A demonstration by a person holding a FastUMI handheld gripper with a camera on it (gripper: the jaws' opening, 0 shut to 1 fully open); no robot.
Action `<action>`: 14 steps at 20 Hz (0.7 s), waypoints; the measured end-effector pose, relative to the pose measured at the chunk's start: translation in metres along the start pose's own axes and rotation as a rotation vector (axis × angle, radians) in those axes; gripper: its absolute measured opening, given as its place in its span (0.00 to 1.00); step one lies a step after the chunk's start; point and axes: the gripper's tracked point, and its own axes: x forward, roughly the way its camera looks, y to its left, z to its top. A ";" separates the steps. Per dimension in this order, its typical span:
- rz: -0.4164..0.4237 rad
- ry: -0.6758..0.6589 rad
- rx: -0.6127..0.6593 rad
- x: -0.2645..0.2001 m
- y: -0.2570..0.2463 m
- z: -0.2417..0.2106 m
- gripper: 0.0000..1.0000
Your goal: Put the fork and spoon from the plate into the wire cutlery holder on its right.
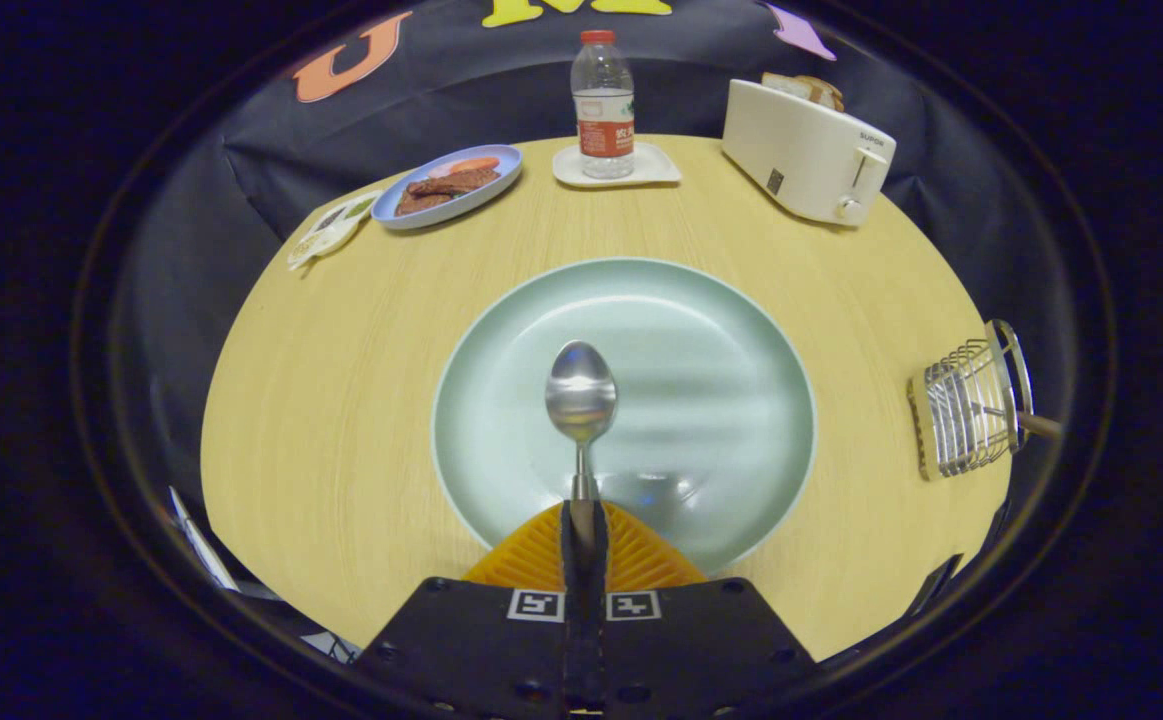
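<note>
A steel spoon (pixel 581 395) sticks out ahead of my gripper (pixel 582 530), whose orange fingers (pixel 531 562) are shut on its handle. The spoon's bowl hangs over the middle of a pale green plate (pixel 731 330), and I cannot tell how high above it. The wire cutlery holder (pixel 966 405) stands to the right of the plate, near the table's right edge. A wooden-ended handle (pixel 1039 425) pokes out of the holder; the rest of that piece is hidden by the wires.
Beyond the plate stand a water bottle (pixel 603 105) on a white coaster, a white toaster (pixel 806 150) with bread at the back right, and a blue plate of food (pixel 449 185) with a sauce packet (pixel 333 228) at the back left.
</note>
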 end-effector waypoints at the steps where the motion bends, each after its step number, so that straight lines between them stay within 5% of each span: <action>1: 0.003 0.011 0.007 -0.004 -0.001 0.000 0.00; 8: 0.069 0.067 0.014 -0.054 -0.011 0.013 0.00; 14: 0.084 0.064 0.020 -0.120 -0.069 0.039 0.01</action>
